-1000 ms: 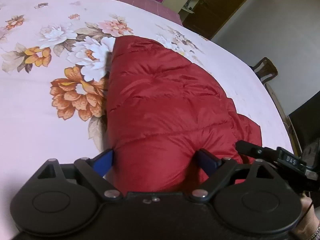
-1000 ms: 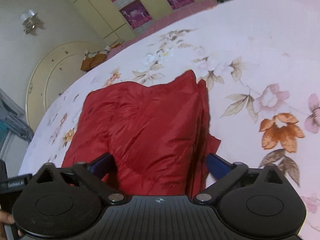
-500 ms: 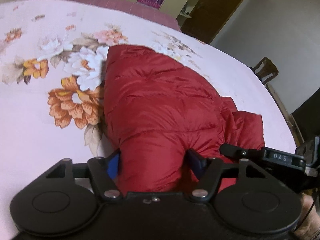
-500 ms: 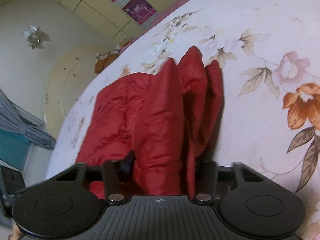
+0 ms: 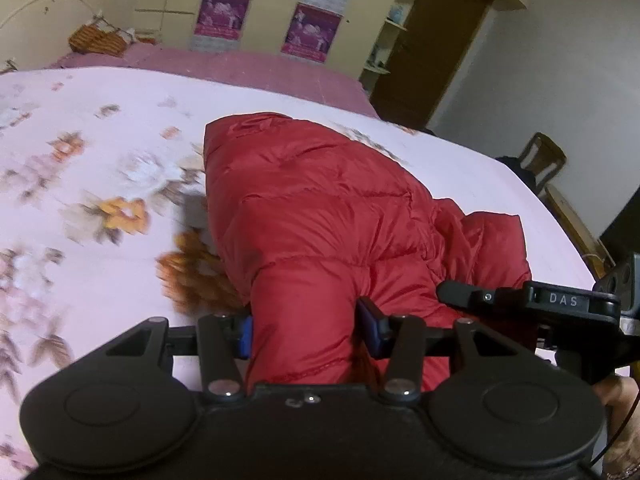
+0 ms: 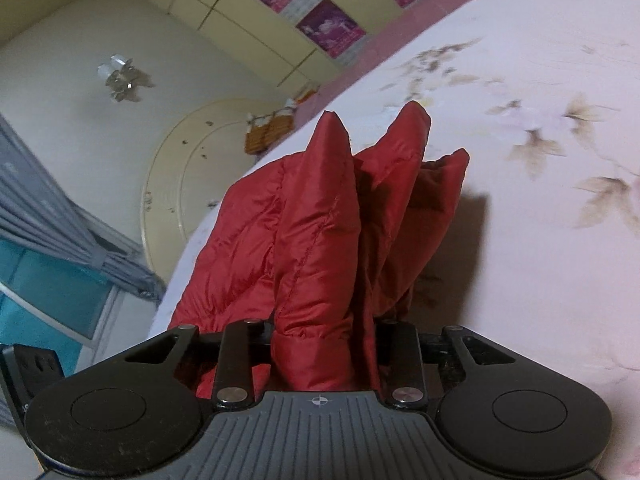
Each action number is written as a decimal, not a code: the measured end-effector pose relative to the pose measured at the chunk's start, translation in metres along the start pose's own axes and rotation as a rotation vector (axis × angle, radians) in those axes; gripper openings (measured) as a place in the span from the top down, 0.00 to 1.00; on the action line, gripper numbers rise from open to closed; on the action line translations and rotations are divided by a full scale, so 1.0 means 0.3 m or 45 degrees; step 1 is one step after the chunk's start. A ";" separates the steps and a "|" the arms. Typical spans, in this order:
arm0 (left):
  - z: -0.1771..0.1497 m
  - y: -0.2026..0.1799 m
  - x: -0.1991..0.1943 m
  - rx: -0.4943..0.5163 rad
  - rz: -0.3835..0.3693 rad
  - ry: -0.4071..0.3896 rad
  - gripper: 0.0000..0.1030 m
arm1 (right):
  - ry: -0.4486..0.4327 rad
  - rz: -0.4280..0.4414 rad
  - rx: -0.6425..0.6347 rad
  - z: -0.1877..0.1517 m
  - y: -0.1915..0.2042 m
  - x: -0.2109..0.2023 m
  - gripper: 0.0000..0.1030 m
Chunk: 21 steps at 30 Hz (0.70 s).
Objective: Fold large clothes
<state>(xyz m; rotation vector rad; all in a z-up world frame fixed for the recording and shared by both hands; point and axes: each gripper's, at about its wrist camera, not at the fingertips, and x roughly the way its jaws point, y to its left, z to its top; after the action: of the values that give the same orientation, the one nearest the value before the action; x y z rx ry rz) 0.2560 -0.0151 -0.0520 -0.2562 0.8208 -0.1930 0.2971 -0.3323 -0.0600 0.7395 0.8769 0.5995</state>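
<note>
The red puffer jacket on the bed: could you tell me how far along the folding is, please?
Done: the red puffer jacket is already doubled into layers. In hand: the left claw and right claw each pinch a bunched edge, lifting it off the floral sheet. Left: laying it flat.

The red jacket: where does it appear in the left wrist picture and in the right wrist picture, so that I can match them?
Left wrist view: the red jacket fills the centre, its near end between the left gripper's fingers.
Right wrist view: the jacket stands bunched in the lower centre, pinched by the right gripper.
Shared landmark: the purple posters on the far wall.
</note>
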 end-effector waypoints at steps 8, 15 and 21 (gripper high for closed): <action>0.093 0.259 -0.111 -0.012 0.021 -0.065 0.54 | -0.010 0.048 -0.034 -0.007 0.229 0.238 0.69; 0.224 0.667 -0.156 -0.015 -0.025 -0.067 0.54 | -0.055 0.014 -0.010 -0.086 0.492 0.580 0.69; 0.344 0.966 -0.157 0.000 -0.002 -0.029 0.54 | -0.049 0.007 0.036 -0.126 0.661 0.887 0.69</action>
<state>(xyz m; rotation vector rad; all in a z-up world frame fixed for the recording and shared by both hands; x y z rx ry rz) 0.3215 0.2889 -0.0384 -0.2590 0.7978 -0.1914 0.3684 -0.0064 -0.0443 0.7768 0.8496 0.5775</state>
